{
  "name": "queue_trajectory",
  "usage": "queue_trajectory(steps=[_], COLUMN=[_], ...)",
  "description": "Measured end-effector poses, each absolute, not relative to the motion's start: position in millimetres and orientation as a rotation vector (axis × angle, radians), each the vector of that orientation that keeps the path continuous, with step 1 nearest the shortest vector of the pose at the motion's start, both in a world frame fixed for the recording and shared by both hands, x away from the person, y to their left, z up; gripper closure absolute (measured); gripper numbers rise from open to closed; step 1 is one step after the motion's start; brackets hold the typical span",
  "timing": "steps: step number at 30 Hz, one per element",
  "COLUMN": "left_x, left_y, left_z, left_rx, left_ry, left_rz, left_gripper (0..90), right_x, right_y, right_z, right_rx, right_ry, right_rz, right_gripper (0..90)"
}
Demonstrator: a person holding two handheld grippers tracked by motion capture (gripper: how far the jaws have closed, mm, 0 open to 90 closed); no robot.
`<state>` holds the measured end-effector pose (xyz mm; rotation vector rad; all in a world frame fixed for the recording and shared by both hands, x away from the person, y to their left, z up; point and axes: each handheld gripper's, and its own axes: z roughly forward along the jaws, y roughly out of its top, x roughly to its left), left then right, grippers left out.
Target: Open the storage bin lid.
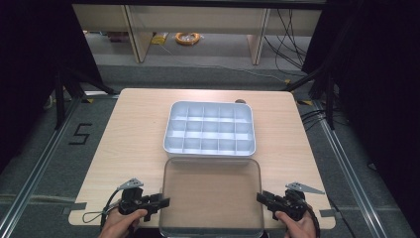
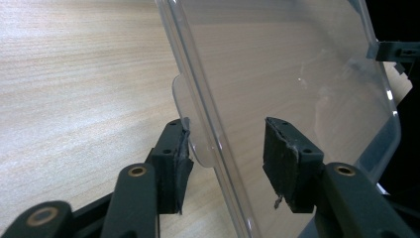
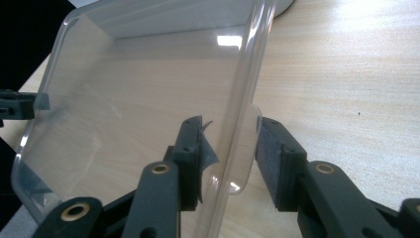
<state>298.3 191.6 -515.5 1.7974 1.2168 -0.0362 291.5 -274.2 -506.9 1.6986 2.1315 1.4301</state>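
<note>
From the high view, a clear rectangular plastic lid (image 1: 212, 196) lies at the near edge of the light wooden table (image 1: 129, 134), just in front of a white plastic organiser tray with a grid of small compartments (image 1: 210, 130) sitting mid-table. The left gripper (image 1: 159, 203) is at the lid's left edge and the right gripper (image 1: 263, 198) at its right edge, so I'd guess a two-sided lift to keep it level.

Left gripper view: jaws spread apart, straddling the lid's rim and its little clear side tab (image 2: 190, 124), not pinching yet.

Right gripper view: same deal, jaws released on either side of the rim and tab (image 3: 245, 148), gaps visible both sides. The lid looks slippery and bendy, I reckon.
</note>
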Motion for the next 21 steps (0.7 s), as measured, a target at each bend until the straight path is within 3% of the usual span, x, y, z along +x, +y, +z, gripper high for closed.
queue_trajectory(steps=[12, 15, 16, 19, 21], left_x=[300.0, 300.4, 300.4, 300.9, 300.9], left_y=[189.4, 190.0, 190.1, 192.5, 196.4], left_z=[-513.8, -517.1, -517.4, -512.7, -509.1], left_rx=[1.851, 1.857, 1.854, 1.831, 1.806], left_ry=[1.21, 1.233, 1.237, 1.249, 1.247], left_rz=[0.049, 0.019, 0.025, 0.074, 0.09], left_gripper=[49.3, 45.9, 51.1, 44.0, 44.6], right_x=[294.2, 292.8, 294.6, 293.4, 293.9], right_y=[-272.2, -270.0, -272.1, -270.9, -273.0], right_z=[-508.8, -504.2, -505.1, -503.4, -503.0], right_rx=[1.666, 1.702, 1.649, 1.715, 1.714], right_ry=[2.146, 2.13, 2.146, 2.127, 2.114], right_rz=[1.373, 1.38, 1.355, 1.391, 1.373], right_gripper=[62.3, 63.0, 61.5, 60.7, 60.6])
